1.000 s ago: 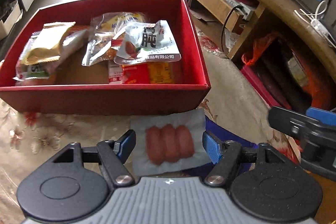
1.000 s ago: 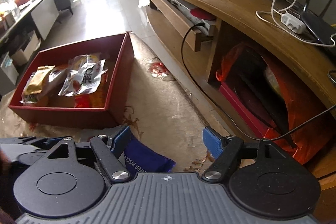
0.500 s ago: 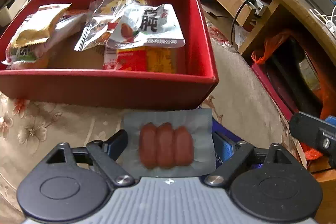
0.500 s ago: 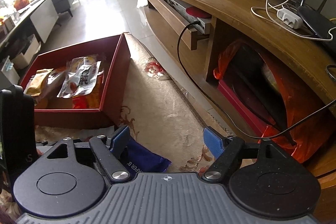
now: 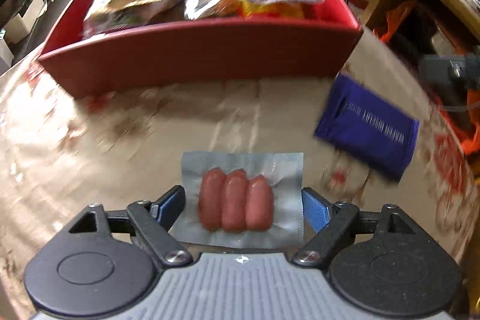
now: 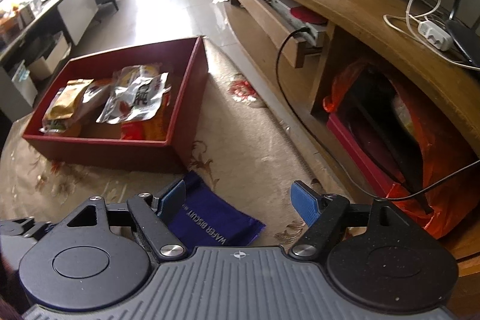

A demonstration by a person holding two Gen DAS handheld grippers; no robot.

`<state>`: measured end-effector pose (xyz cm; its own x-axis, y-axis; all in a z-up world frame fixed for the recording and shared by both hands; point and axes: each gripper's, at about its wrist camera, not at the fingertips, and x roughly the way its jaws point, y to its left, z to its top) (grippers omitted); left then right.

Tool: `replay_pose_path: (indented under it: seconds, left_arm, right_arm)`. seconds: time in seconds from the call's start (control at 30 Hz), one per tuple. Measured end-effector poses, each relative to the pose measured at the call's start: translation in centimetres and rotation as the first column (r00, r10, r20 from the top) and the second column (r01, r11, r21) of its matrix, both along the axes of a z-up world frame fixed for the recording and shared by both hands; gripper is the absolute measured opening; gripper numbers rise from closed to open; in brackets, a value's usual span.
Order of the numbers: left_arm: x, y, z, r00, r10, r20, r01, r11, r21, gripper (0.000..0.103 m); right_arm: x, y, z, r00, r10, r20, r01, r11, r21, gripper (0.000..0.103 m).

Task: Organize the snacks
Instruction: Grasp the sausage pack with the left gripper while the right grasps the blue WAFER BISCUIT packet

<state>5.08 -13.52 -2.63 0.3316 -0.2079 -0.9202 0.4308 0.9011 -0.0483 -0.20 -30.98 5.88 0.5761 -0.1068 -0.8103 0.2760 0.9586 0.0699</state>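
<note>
A vacuum pack of three pink sausages (image 5: 240,200) sits between the fingers of my left gripper (image 5: 243,207). Its jaws are closing and the blue pads press on the pack's side edges. The pack stays sharp while the carpet behind it blurs. Ahead stands the red box (image 5: 204,50) with several snack bags inside. A blue wafer biscuit pack (image 5: 366,125) lies on the carpet to the right. In the right wrist view my right gripper (image 6: 238,194) hangs open over the wafer pack (image 6: 210,221), its left finger above the wrapper. The red box (image 6: 99,149) sits to the left.
A floral carpet (image 6: 246,140) covers the floor. A wooden TV cabinet (image 6: 345,8) runs along the right, with cables, a power strip and an orange bag (image 6: 435,185) in its lower shelf. A dark sofa and low white furniture stand at the far left.
The left jaws widened around the sausage pack and the gripper drew back from the red box with the pack between them. The right gripper stayed over the blue wafer pack.
</note>
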Motion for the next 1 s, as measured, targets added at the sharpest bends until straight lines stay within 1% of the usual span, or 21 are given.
replay_pose_path:
  seconds: [0.1,0.23,0.3,0.37,0.47,0.53,0.6,0.7,0.83,0.87,0.93,0.97,1.0]
  left_arm:
    - [-0.6,1.8,0.1,1.0,0.011,-0.021,-0.01,1.0,0.007,0.083]
    - [-0.5,3.6,0.3,0.997,0.067,-0.035,-0.067,0.998,-0.003,0.084]
    - [-0.3,4.5,0.3,0.992,0.111,-0.064,-0.113,0.993,-0.023,0.084]
    - [-0.2,5.1,0.3,0.981,0.162,-0.106,-0.169,0.983,-0.07,0.084]
    - [-0.5,4.9,0.1,0.962,0.223,-0.16,-0.246,0.959,-0.14,0.084]
    - [-0.9,4.4,-0.2,0.947,0.253,-0.199,-0.288,0.942,-0.17,0.084]
    - [-1.4,3.9,-0.4,0.932,0.282,-0.229,-0.326,0.927,-0.183,0.084]
    - [-1.0,2.8,-0.4,0.93,0.303,-0.209,-0.34,0.926,-0.166,0.086]
    - [0.2,2.3,-0.1,0.921,0.35,-0.172,-0.376,0.914,-0.152,0.086]
    - [0.6,2.3,-0.2,0.918,0.365,-0.156,-0.386,0.912,-0.138,0.086]
    - [1.5,2.3,-0.3,0.908,0.388,-0.16,-0.41,0.902,-0.136,0.086]
    - [1.8,2.2,-0.1,0.906,0.392,-0.158,-0.413,0.901,-0.131,0.086]
    - [1.9,1.8,-0.1,0.91,0.386,-0.15,-0.404,0.907,-0.12,0.086]
  right_arm:
    - [0.2,0.7,-0.2,1.0,0.023,-0.009,-0.023,1.0,-0.004,0.083]
    - [0.4,1.5,-0.3,0.998,0.054,-0.02,-0.054,0.999,-0.007,0.084]
    - [0.5,1.8,-0.3,0.998,0.064,-0.022,-0.065,0.998,-0.009,0.084]
    - [0.5,2.0,-0.3,0.997,0.075,-0.023,-0.075,0.997,-0.011,0.084]
    - [0.5,2.2,-0.3,0.996,0.081,-0.025,-0.082,0.997,-0.011,0.084]
    - [0.5,2.2,-0.3,0.997,0.08,-0.024,-0.08,0.997,-0.01,0.084]
    - [0.4,2.1,-0.3,0.997,0.078,-0.021,-0.078,0.997,-0.007,0.085]
    - [0.2,1.8,-0.1,0.997,0.073,-0.014,-0.073,0.997,0.0,0.086]
    - [-0.1,1.4,0.3,0.998,0.068,0.002,-0.068,0.998,0.01,0.086]
    - [-0.2,1.4,0.4,0.998,0.067,0.006,-0.067,0.998,0.012,0.086]
    - [-0.2,1.4,0.6,0.998,0.069,0.014,-0.069,0.997,0.016,0.086]
    - [-0.2,1.4,0.6,0.997,0.071,0.016,-0.071,0.997,0.016,0.086]
    - [-0.2,1.4,0.6,0.997,0.074,0.017,-0.074,0.997,0.016,0.086]
